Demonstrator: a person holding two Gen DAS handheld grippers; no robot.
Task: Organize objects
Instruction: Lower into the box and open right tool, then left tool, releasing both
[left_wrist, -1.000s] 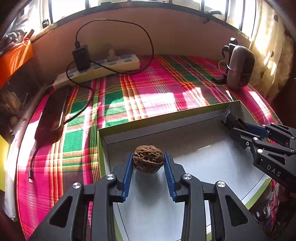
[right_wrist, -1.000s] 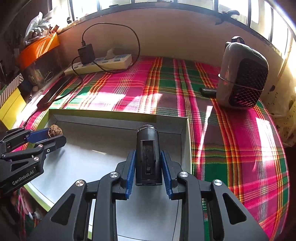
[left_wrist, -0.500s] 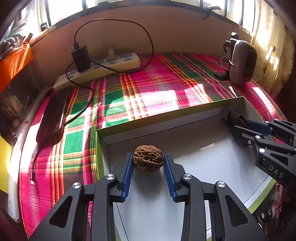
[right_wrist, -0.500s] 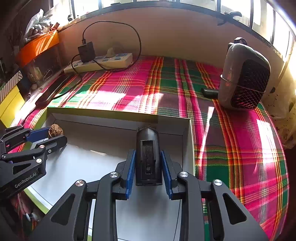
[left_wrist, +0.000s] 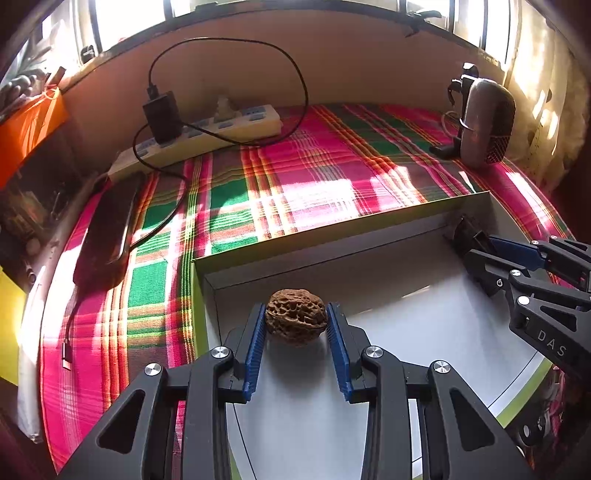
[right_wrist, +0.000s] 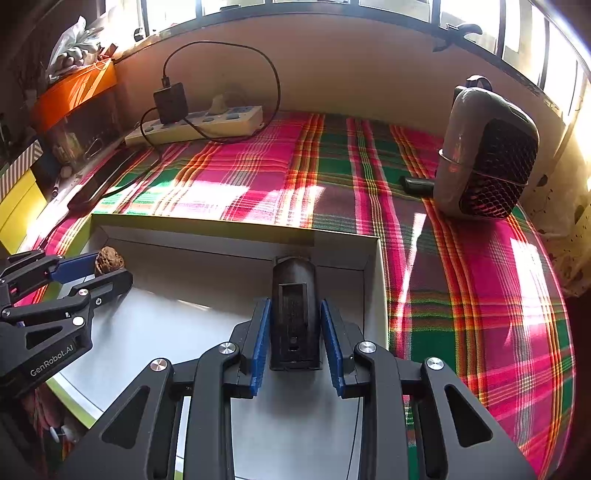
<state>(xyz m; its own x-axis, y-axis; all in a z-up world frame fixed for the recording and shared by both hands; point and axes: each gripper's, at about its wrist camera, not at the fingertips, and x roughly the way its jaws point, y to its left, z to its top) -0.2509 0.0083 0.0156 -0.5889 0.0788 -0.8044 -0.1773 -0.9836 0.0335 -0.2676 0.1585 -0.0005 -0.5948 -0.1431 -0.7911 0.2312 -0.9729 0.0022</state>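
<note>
My left gripper (left_wrist: 296, 321) is shut on a brown walnut (left_wrist: 295, 316) and holds it over the far left corner of a shallow white box (left_wrist: 332, 236) with a green rim. My right gripper (right_wrist: 294, 325) is shut on a black oblong device (right_wrist: 294, 314) over the box's far right corner (right_wrist: 369, 243). The walnut also shows in the right wrist view (right_wrist: 109, 260) between the left gripper's fingers (right_wrist: 74, 271). The right gripper shows in the left wrist view (left_wrist: 476, 243), its load mostly hidden there.
The box lies on a pink and green plaid cloth (left_wrist: 314, 177). A power strip (left_wrist: 207, 133) with a black charger (left_wrist: 162, 118) and cable lies at the back. A small heater (right_wrist: 484, 158) stands at the back right. A dark phone (left_wrist: 110, 229) lies at the left.
Both grippers keep their grip. Both have lowered slightly toward the box floor; the scene has shifted only a little.
</note>
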